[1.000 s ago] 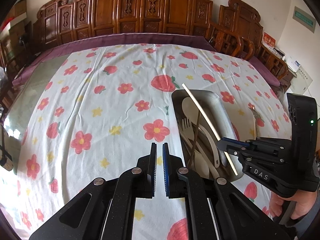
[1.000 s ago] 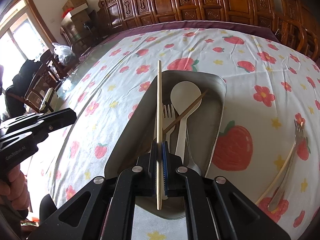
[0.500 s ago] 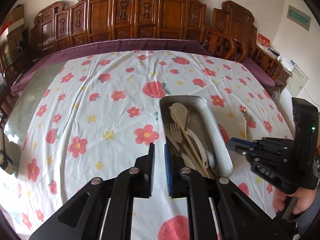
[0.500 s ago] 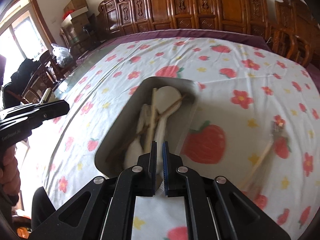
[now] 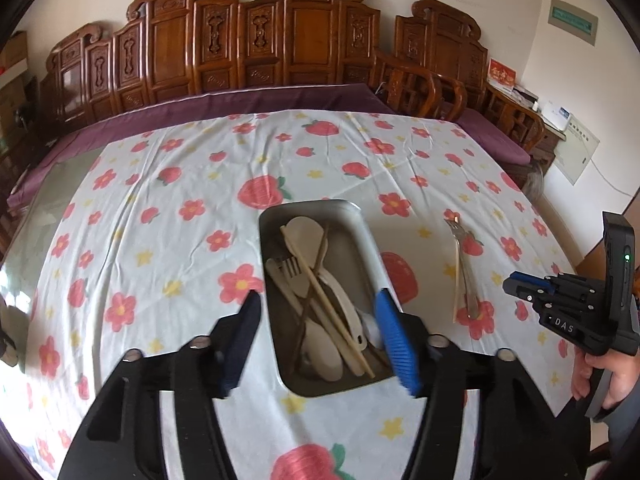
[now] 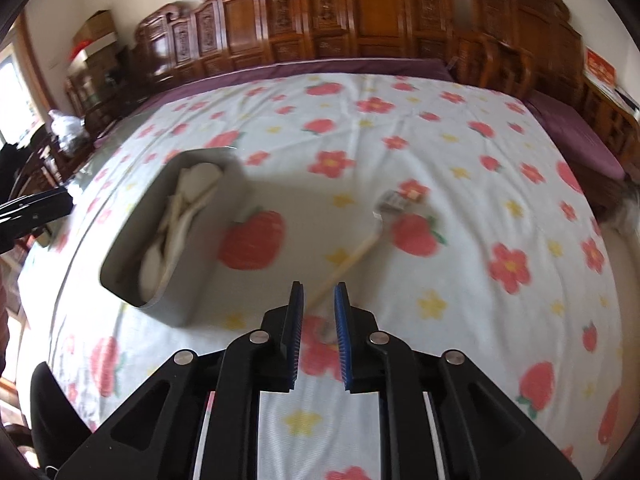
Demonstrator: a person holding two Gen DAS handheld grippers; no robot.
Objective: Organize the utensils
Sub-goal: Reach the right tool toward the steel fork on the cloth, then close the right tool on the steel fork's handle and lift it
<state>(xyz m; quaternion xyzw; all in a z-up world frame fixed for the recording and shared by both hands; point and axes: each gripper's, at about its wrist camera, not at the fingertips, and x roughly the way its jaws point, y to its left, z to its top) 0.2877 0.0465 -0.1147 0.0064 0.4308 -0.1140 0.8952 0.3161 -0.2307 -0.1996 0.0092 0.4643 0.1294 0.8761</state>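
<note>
A grey metal tray [image 5: 370, 240] on the flowered tablecloth holds pale spoons, a fork and chopsticks [image 5: 326, 304]. My left gripper [image 5: 318, 304] is wide open and empty, its fingers spread on either side of the tray's near end. A fork and a chopstick [image 5: 462, 276] lie on the cloth to the right of the tray. My right gripper [image 5: 516, 282] shows at the right edge of the left wrist view. In the right wrist view it [image 6: 318, 292] is open and empty, just short of the near end of the fork and chopstick [image 6: 360, 248]. The tray [image 6: 222, 248] is to its left.
The cloth [image 5: 160, 240] covers a large table with a purple under-cloth at the far edge. Carved wooden chairs [image 5: 260, 48] line the far side. The person's hand [image 5: 600, 376] holds the right gripper.
My right gripper let the pale chopstick go into the tray, then swung right toward the fork and chopstick on the cloth and opened. My left gripper opened wide and drew back over the tray's near end.
</note>
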